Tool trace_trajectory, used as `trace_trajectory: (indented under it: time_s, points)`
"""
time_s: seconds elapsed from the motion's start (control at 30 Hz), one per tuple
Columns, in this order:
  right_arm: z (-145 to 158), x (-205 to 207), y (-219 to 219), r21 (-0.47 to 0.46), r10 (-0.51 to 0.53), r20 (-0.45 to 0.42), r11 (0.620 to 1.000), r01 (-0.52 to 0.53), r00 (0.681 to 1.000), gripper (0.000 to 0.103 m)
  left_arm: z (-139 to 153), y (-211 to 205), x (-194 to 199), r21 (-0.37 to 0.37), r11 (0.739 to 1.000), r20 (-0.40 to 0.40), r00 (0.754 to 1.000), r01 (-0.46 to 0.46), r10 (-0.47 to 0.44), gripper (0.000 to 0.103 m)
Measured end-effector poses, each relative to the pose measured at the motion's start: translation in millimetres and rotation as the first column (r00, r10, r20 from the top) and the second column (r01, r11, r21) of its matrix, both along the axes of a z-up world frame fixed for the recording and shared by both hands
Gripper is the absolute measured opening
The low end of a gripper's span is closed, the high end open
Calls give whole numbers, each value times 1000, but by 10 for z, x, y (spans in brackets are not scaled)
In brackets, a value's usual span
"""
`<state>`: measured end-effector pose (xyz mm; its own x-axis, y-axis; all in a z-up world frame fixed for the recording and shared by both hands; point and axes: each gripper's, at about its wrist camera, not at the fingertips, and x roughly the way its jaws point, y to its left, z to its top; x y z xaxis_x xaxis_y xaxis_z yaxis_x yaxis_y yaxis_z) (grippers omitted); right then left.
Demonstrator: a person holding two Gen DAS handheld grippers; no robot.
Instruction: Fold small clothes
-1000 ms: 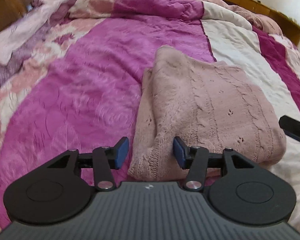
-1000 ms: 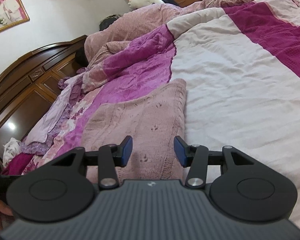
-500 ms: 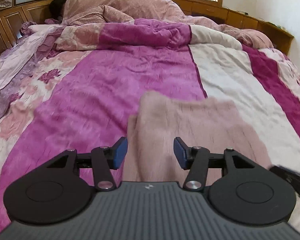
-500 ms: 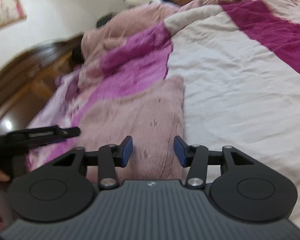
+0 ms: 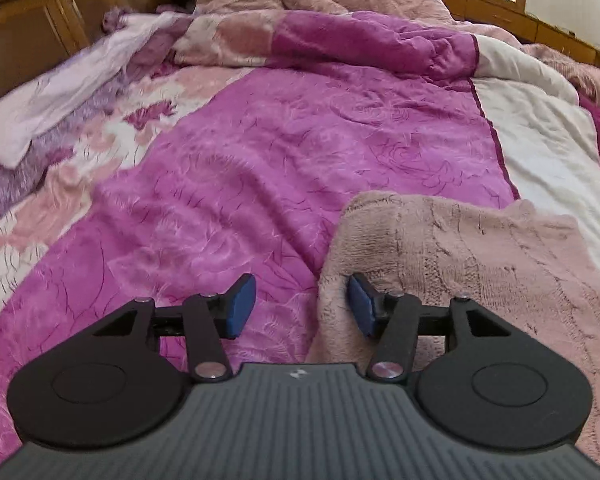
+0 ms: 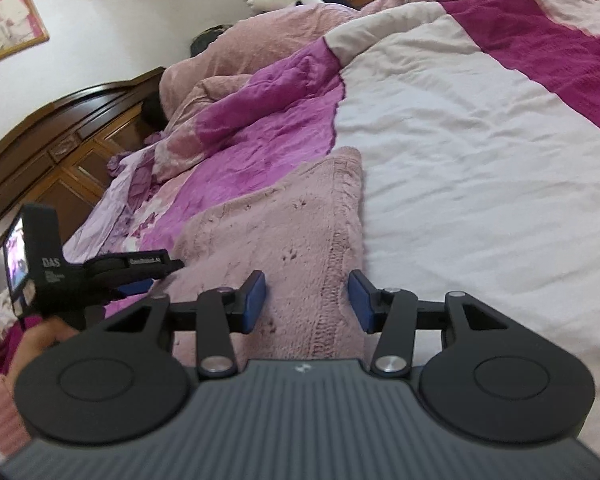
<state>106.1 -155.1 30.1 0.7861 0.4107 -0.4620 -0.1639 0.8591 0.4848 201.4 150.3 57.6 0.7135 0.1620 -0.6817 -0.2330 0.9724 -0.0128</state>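
A folded pink knitted sweater (image 5: 468,264) lies on the bed, across the seam between the magenta and white parts of the quilt. My left gripper (image 5: 300,306) is open at the sweater's left edge, its right pad over the knit and its left pad over magenta quilt. In the right wrist view the sweater (image 6: 284,232) stretches away ahead, and my right gripper (image 6: 307,302) hovers open over its right-hand ribbed edge, nothing pinched. The left gripper (image 6: 152,276) also shows there at the sweater's near left corner, held by a hand (image 6: 40,340).
The quilt (image 5: 300,140) covers the whole bed; its white part (image 6: 480,152) lies right of the sweater. Bunched pink bedding (image 5: 360,4) and lilac cloth (image 5: 60,100) lie toward the wooden headboard (image 6: 60,136). A framed picture (image 6: 8,16) hangs on the wall.
My left gripper has slid left, from over the sweater's near edge to its left edge, and has come into the right wrist view. The right gripper has stayed put.
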Motion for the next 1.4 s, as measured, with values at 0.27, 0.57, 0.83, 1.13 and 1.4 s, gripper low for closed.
trace_trajectory:
  time_s: [0.27,0.57,0.83,1.13,1.4]
  points:
    - [37,11,-129,47,2,-22,999,-1,1000,50,249,58,-237,-67,996,13,998,61,-61,60]
    - [79,39,-368,173,-7,-39,985,14,999,66,503,2,-775,-97,977,34,982,190,-188,80]
    - [8,80,-501,244,20,-111,970,8,994,75,394,-51,-981,-145,969,-12,978,202,-206,86]
    - [-190,261,-393,260,121,-209,963,-64,970,75,144,84,-885,-255,951,-61,978,176,-198,87]
    - [-249,445,-178,230,202,-202,961,-155,958,75,-61,154,-699,-373,906,-57,970,200,-237,93]
